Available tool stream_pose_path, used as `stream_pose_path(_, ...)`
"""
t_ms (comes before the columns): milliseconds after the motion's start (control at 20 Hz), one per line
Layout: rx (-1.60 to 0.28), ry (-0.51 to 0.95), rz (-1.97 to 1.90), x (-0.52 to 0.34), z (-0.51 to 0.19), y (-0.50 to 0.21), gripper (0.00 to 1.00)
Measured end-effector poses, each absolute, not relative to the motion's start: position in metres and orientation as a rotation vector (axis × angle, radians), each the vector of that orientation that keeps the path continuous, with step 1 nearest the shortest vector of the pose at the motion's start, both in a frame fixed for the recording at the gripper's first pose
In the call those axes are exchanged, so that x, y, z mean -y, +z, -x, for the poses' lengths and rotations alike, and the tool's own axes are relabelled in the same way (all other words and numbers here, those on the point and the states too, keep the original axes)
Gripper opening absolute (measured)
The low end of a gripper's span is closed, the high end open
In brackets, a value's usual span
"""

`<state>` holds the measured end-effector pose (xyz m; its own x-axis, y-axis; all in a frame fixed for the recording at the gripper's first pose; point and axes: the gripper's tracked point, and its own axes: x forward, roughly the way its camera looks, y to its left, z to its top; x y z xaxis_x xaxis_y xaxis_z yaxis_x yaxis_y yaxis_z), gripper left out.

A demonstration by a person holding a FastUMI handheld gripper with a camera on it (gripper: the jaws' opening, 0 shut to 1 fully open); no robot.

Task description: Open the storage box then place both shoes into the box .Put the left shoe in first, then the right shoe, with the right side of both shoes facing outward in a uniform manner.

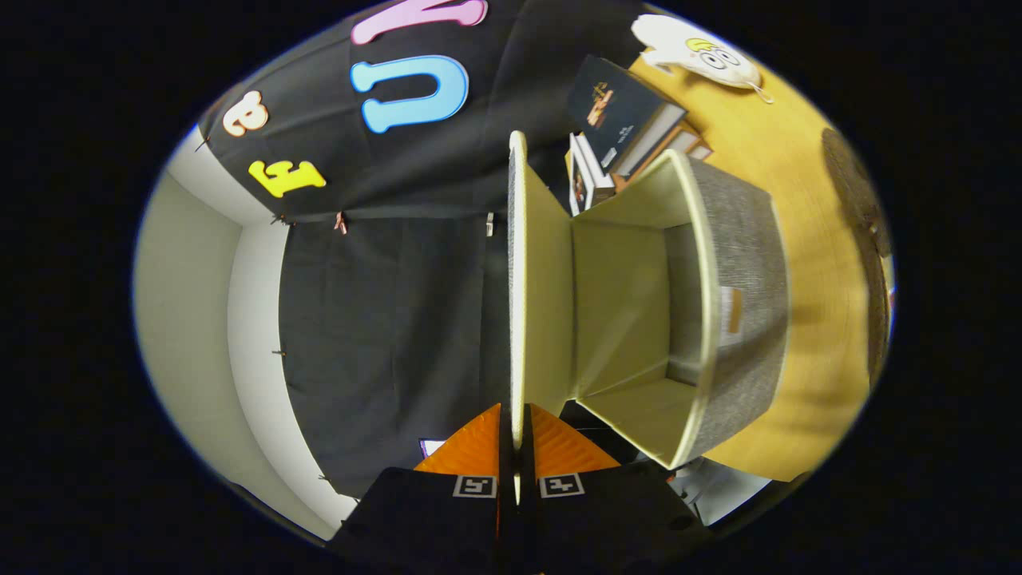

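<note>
No legible text on anything.

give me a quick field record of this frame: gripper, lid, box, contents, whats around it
gripper: gripper shut on the lid's edge, both fingers pressing it
lid: lid swung up, seen edge-on, running ahead from between the fingers
box: storage box open, grey fabric outside, pale lining inside
contents: no shoes in the part of the inside that shows
surface: wooden table
nearby: stack of books beyond the box; white plush toy past the books
</note>
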<state>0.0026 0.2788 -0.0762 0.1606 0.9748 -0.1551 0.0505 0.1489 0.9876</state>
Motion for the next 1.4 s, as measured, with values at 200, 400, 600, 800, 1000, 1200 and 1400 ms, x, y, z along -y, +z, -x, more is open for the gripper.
stream_pose_path(200,-1.154,1.009,-1.132,-0.323,0.001,-0.048,0.05)
stream_pose_path(400,-1.133,1.042,-1.058,-0.377,0.004,-0.031,0.05)
stream_pose_path(600,-1.132,1.023,-1.040,-0.426,-0.003,-0.025,0.05)
stream_pose_path(800,-1.142,0.974,-1.005,-0.477,-0.012,-0.034,0.05)
stream_pose_path(1000,-1.162,0.941,-0.929,-0.518,-0.019,-0.053,0.05)
stream_pose_path(1200,-1.118,0.883,-0.879,-0.528,-0.025,-0.065,0.08)
stream_pose_path(1400,-1.010,0.852,-0.738,-0.489,-0.035,-0.070,0.78)
